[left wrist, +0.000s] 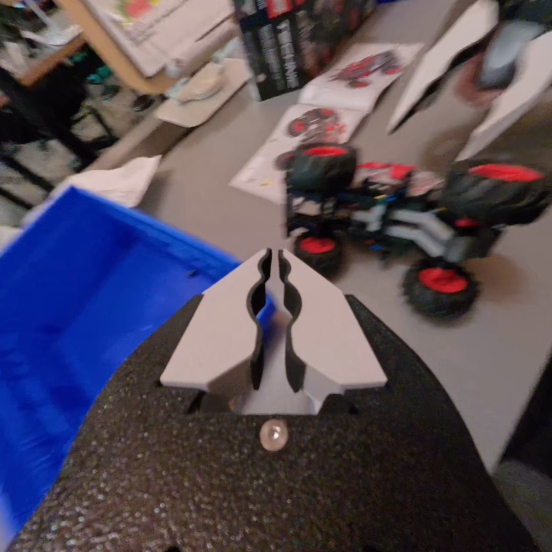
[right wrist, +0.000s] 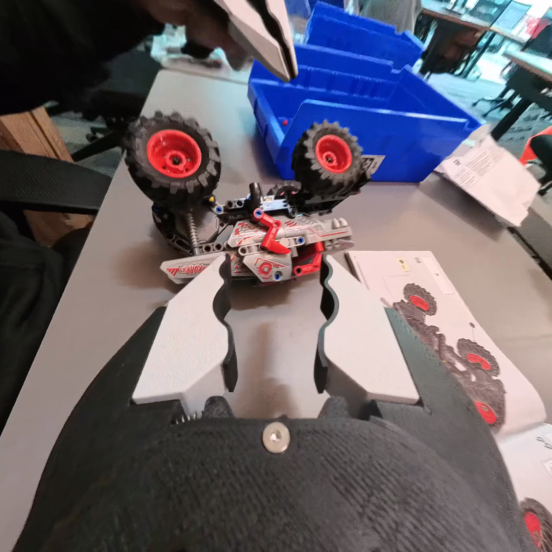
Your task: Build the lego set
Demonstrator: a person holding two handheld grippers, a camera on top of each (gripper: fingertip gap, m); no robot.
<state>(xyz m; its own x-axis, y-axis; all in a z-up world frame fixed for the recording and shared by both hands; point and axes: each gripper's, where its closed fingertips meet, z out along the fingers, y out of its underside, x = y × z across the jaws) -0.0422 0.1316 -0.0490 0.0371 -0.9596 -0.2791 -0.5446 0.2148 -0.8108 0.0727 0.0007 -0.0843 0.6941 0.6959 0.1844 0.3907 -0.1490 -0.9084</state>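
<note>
The lego monster truck [right wrist: 254, 239], grey and red with black tyres and red hubs, lies tipped over on the grey table [right wrist: 119, 298], two wheels up. My right gripper [right wrist: 273, 263] is open and empty, its fingertips at either side of the truck's near body panel, whether touching I cannot tell. My left gripper [left wrist: 274, 251] is shut with only a sliver of gap and holds nothing. It hovers over the rim of a blue bin [left wrist: 89, 268], left of the truck [left wrist: 388, 215]. It also shows in the right wrist view [right wrist: 288, 76], raised above the table. The right gripper shows in the left wrist view [left wrist: 427, 143].
The blue bin [right wrist: 373, 125] stands just behind the truck. The open instruction booklet [right wrist: 418, 298] lies right of my right gripper, loose white paper [right wrist: 490, 179] beyond it. The black lego box [left wrist: 283, 44] stands at the table's far side, white paper [left wrist: 119, 182] by the bin. Some 15 cm of space lies between my two pairs of fingers.
</note>
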